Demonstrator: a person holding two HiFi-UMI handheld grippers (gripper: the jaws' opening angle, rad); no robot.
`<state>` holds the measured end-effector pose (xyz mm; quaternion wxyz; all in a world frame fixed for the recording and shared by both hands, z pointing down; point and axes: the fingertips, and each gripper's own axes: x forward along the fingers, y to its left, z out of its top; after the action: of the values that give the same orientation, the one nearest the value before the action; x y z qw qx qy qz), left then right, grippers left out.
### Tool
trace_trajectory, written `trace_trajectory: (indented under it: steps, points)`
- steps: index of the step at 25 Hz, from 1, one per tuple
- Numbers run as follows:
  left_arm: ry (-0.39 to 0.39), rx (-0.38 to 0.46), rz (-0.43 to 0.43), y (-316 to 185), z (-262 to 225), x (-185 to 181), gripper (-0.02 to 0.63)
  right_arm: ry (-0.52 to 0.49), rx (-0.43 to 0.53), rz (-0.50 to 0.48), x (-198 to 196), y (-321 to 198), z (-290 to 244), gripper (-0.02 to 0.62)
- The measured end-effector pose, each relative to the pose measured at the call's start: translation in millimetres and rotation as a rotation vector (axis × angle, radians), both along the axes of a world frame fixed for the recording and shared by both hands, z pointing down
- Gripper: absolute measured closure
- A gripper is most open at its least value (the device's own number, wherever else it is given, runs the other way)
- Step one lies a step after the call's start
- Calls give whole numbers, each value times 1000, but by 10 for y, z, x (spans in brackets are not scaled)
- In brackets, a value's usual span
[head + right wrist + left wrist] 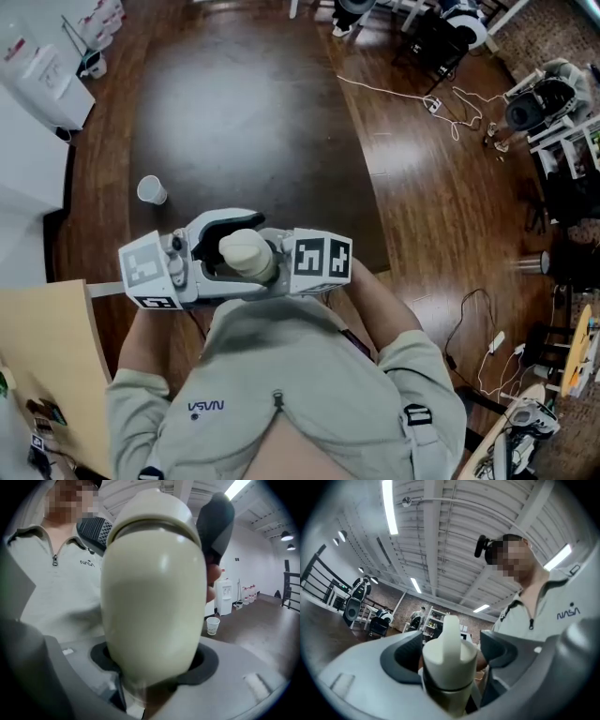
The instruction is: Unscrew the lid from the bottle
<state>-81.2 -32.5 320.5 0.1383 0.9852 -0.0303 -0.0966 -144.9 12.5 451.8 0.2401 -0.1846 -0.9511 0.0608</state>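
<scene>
**Left claw wide open round lid, right claw clamped on bottle**

- Right claw (152, 662): closed on the cream bottle (152, 602). The body is seated in the dark pad recesses and fills most of the right gripper view. The jaws stand partway apart because the body is wide.
- Lid (246, 251): same cream colour, with a raised fin across the top. It sits on the bottle's neck with a dark seam line under it. I can't tell whether the thread is engaged or loose.
- Left claw (451, 645): spread as wide as it goes, with the lid between its jaws. Dark pads (401, 656) flank the lid on both sides and are not pressing on it, so it has hold of nothing.
- Head view: both claws are held up close to the person's grey sweatshirt (281, 375), above the wooden floor (244, 112).
- The left marker cube (150, 272) is at the left and the right marker cube (322, 258) at the right. The bottle lies roughly level between them, lid end toward the left claw.
- Floor: a paper cup (151, 190) stands upright, well apart from the claws. Loose cables (441, 103) lie at the far right.
</scene>
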Motion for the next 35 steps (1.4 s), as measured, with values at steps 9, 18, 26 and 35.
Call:
trace_trajectory:
  steps: [9,18,26,35]
  points:
    - [-24,56,140,140,6,-100,250,-49,-108,-171,104,307,-208,296]
    - [-69,96,101,88,70,-62,299,-8,-79,-150,133,199,-110,296]
    - [-164,147,-232,-264,172,-105,301,30,155,223,4,-465,69,296]
    - [-150,108,-641,-538,150,-263,301,85,426,689,16,-1143,226,296]
